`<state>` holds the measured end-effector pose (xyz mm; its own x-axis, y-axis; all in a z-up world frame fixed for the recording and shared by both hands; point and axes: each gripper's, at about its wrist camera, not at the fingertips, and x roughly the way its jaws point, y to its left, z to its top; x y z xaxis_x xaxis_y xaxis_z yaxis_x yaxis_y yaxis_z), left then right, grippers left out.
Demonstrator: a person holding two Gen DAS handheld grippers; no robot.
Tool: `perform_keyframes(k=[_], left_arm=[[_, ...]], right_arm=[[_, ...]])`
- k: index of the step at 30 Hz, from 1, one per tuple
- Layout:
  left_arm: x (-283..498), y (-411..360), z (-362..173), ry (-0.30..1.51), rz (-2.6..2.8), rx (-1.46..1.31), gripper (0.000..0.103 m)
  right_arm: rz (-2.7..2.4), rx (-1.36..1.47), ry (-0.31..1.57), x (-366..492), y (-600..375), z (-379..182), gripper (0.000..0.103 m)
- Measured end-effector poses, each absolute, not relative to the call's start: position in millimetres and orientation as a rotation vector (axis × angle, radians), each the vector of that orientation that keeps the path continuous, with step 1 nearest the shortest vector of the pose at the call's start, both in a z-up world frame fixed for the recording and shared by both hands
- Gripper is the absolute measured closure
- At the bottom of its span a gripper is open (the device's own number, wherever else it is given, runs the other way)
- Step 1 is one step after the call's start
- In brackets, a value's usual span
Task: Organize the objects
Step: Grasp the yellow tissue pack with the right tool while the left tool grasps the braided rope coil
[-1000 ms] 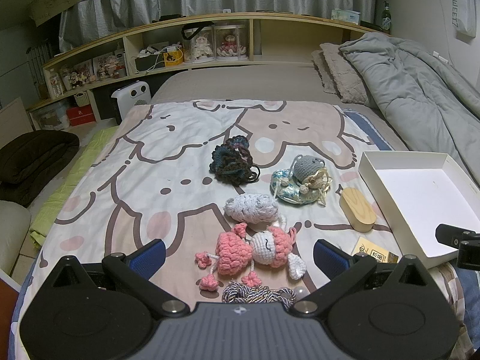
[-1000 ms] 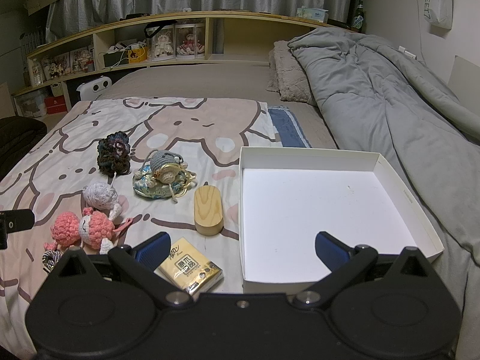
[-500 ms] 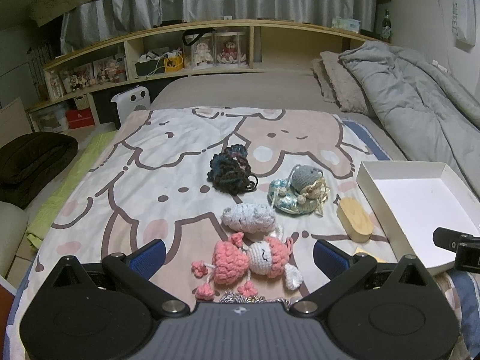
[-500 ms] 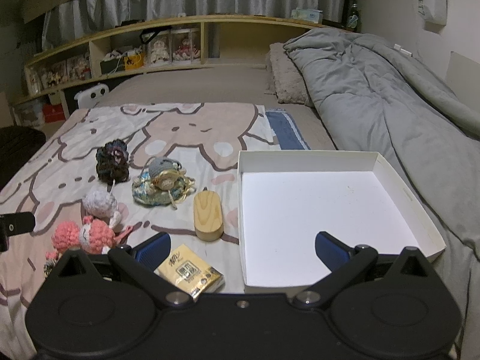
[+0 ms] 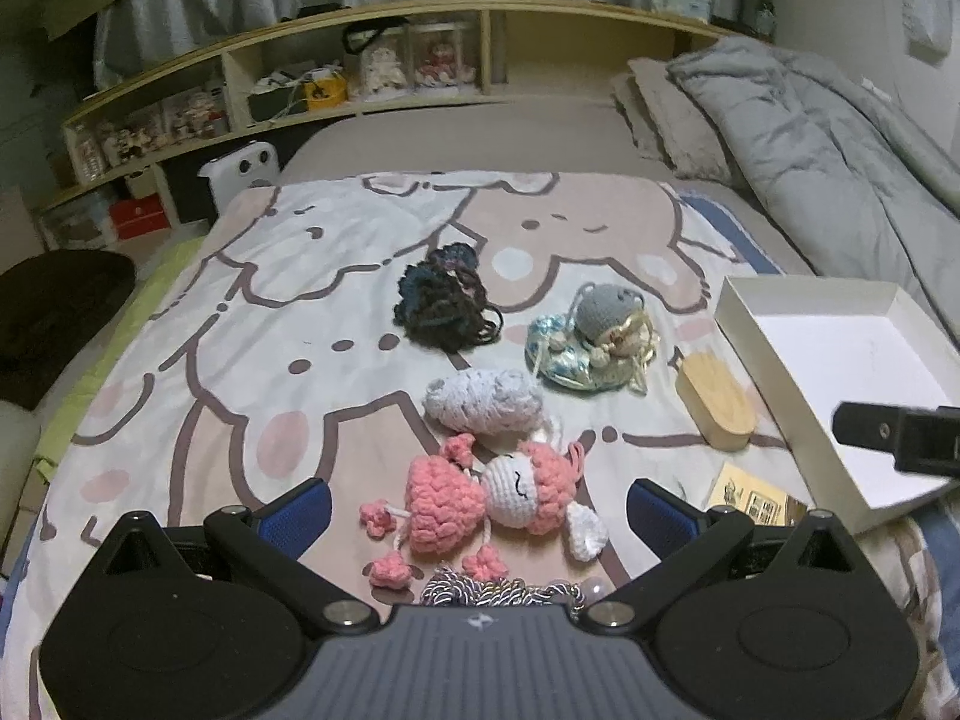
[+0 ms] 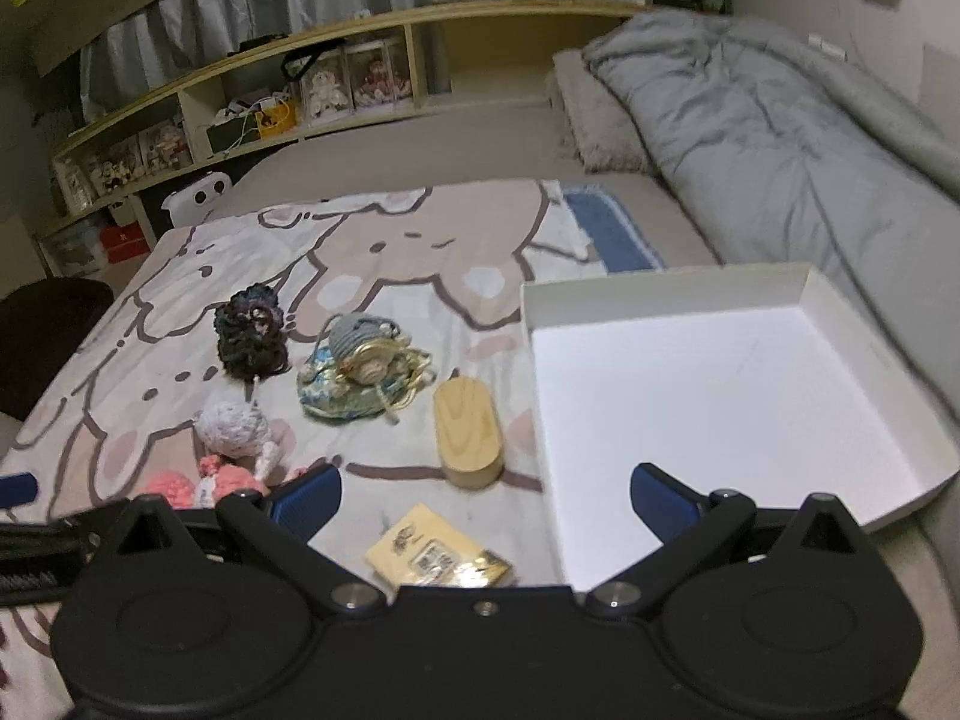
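A: Both are spread wide and carry nothing. My left hand-held gripper [image 5: 477, 507] hangs over the pink crochet doll [image 5: 498, 492] on the bed blanket [image 5: 240, 360]; my right hand-held gripper [image 6: 486, 492] sits above the yellow packet [image 6: 438, 555], beside the white box [image 6: 720, 378]

B: Which goes first?

A: The doll, I think. I'd lower straight down, straddle its round body rather than the thin limbs, and avoid the striped cord [image 5: 498, 591] just below it
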<state>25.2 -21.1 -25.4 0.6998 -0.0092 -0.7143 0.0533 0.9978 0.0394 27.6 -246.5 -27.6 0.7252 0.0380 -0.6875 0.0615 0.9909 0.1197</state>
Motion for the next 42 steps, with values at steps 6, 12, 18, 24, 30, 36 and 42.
perform_keyframes(k=[6, 12, 18, 24, 30, 36, 42], left_arm=[[35, -24, -36, 0.853, -0.127, 0.078, 0.0], [43, -29, -50, 0.934, -0.154, 0.127, 0.0], [50, -30, -69, 1.032, -0.152, 0.163, 0.0], [57, -32, -84, 1.095, -0.15, 0.182, 0.0], [65, -30, -96, 1.138, -0.142, 0.18, 0.0], [73, -28, -99, 1.133, -0.145, 0.157, 0.004], [75, -31, -104, 1.15, -0.181, 0.151, 0.018]], right_arm=[[-0.074, 0.276, 0.881, 41, -244, -43, 0.0], [-0.156, 0.42, 0.993, 52, -243, -62, 0.0], [-0.237, 0.569, 1.078, 64, -241, -84, 0.0], [-0.303, 0.64, 1.114, 78, -233, -102, 0.0], [-0.36, 0.671, 1.141, 92, -229, -117, 0.006], [-0.399, 0.651, 1.14, 100, -230, -126, 0.012], [-0.408, 0.615, 1.13, 103, -230, -127, 0.026]])
